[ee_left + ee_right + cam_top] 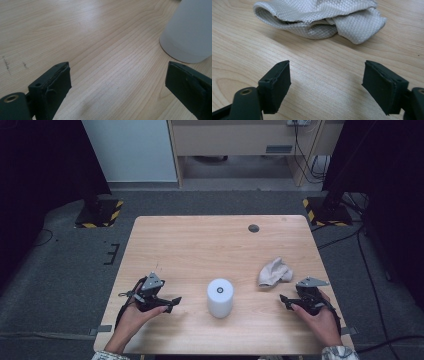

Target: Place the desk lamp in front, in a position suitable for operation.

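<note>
The left gripper (pixel 172 304) has its jaws wide apart with nothing between them but bare wood; in the left gripper view they frame the desk (pixel 100 45), and the white cylinder (pixel 190 32) stands just past the right-hand jaw, apart from it. The right gripper (pixel 286 301) is equally wide and empty, low over the desk, and in the right gripper view its jaws point at the crumpled cloth (pixel 319 20) lying a little way ahead, not touching it.

From above, each gripper sits in a hand near the front edge of the desk, the left hand (pixel 135 317) at the left and the right hand (pixel 320 317) at the right. The white cylinder (pixel 220 297) stands upright between them, nearer the left gripper. The cloth (pixel 275 272) lies just beyond the right gripper, toward the far right.

Risks, as I judge them: the cylinder looks tall and light, so a jaw brushing its side before both close could tip it or push it away. The cloth is loose and folded, so a shallow pinch may catch only one layer and drag the rest, or scrape the wood.

What the cylinder is made of, and what the dark ring on its top is, cannot be made out. The cylinder's top is cut off in the left gripper view.
</note>
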A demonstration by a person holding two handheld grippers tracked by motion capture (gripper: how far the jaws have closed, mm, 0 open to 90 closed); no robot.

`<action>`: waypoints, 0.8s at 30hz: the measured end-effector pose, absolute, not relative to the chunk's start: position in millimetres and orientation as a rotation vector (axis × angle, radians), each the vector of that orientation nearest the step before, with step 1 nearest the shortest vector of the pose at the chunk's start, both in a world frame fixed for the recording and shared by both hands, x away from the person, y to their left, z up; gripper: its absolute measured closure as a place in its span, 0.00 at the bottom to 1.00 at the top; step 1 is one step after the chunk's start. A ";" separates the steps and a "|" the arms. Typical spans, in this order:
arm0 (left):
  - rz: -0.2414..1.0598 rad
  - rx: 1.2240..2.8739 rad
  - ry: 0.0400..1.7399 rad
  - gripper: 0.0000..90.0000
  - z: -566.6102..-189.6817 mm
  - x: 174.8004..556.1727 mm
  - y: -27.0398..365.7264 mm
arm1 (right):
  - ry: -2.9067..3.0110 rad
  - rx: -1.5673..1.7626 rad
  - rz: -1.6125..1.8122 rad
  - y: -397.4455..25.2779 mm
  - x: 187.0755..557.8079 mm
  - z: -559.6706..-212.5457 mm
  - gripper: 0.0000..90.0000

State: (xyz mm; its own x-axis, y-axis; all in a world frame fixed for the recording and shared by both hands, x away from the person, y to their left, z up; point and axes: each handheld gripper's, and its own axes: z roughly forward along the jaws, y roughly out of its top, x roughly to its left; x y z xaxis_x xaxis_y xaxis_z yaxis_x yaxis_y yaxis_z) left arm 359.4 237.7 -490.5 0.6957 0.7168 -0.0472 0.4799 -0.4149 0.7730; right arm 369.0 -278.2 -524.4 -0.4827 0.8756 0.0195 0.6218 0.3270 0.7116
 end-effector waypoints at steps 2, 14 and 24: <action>0.379 2.105 0.909 0.06 -491.2 359.2 236.7 | 2.241 1.301 0.950 -277.9 369.9 -524.0 0.24; 0.388 2.152 0.879 0.06 -493.2 356.4 229.8 | 2.167 1.265 1.033 -274.7 374.9 -506.9 0.37; 0.399 2.170 0.875 0.06 -493.4 354.1 229.1 | 2.237 1.245 0.960 -237.1 423.3 -492.0 0.28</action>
